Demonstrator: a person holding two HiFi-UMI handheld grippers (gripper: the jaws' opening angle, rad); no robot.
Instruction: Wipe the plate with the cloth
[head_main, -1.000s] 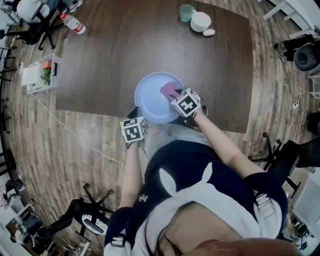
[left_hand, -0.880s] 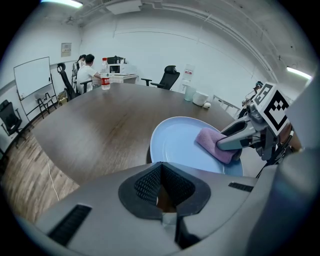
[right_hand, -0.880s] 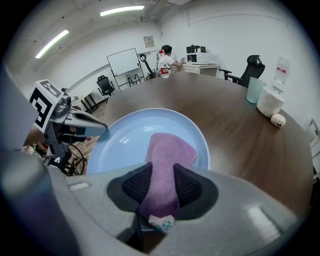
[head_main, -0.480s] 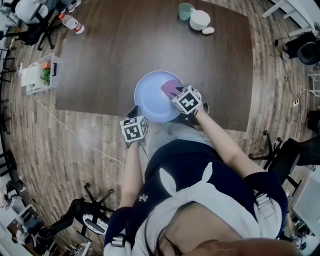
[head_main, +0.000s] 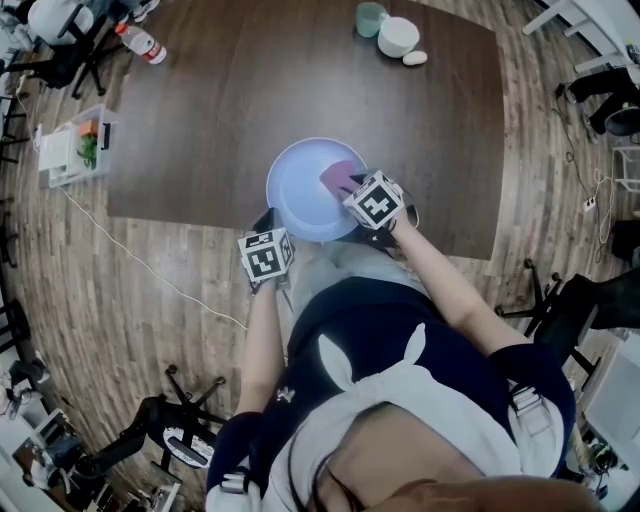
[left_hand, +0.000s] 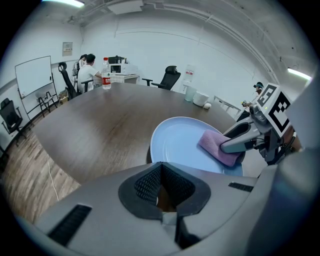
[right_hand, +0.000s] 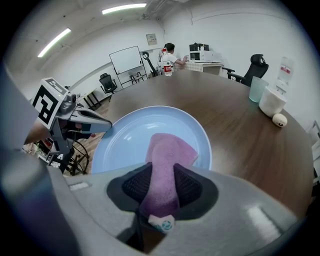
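Lt blue plate (head_main: 296, 192), pink-purple cloth (head_main: 338, 178) (white tag (right_hand: 161, 223)), dk brown table (head_main: 250, 95)

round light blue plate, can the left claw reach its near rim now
Probably yes: the left claw sits by the round light blue plate's near rim, nothing between; the pink cloth in the right claw lies on its other side.

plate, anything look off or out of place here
Nothing spilled, cracked or askew. The plate lies flat near the front edge of the table, and the pink cloth clamped in the right hand-held gripper drapes onto it.
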